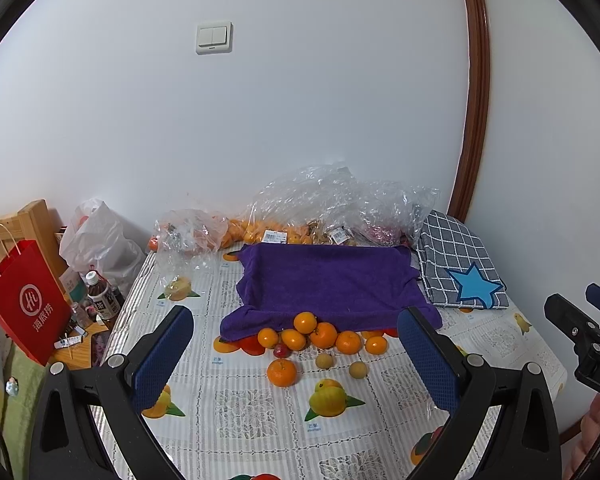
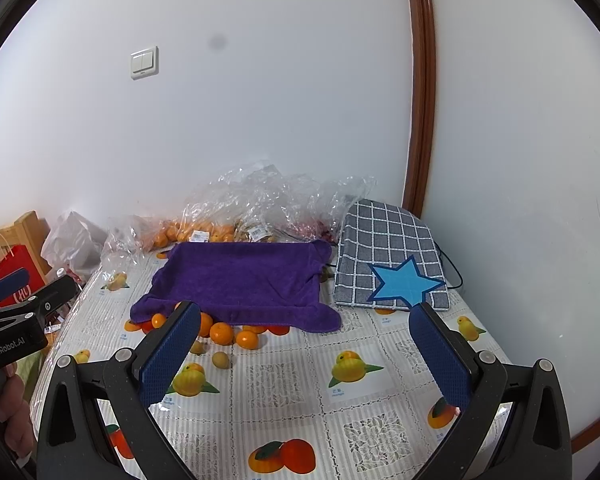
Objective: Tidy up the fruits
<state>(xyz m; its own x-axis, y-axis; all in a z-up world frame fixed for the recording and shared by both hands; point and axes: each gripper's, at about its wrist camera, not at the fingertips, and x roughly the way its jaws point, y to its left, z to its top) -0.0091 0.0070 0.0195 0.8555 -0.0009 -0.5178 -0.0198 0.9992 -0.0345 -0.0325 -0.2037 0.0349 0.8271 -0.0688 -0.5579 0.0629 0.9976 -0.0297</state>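
Several oranges [image 1: 323, 335] lie heaped at the near edge of a purple towel [image 1: 328, 280] on the table, with one orange [image 1: 282, 373] apart in front. A small red fruit [image 1: 281, 351] and two small tan fruits [image 1: 358, 370] lie among them. My left gripper [image 1: 296, 354] is open and empty, held above the table just short of the heap. My right gripper [image 2: 304, 344] is open and empty, to the right of the oranges [image 2: 222, 333] and a tan fruit [image 2: 221, 360]. The towel [image 2: 240, 276] shows there too.
Clear plastic bags [image 1: 320, 208] holding more oranges and other fruit lie against the wall behind the towel. A checked grey cushion with a blue star [image 1: 458, 266] lies at the right. A red paper bag [image 1: 24, 300], a bottle [image 1: 100, 296] and clutter stand off the table's left edge.
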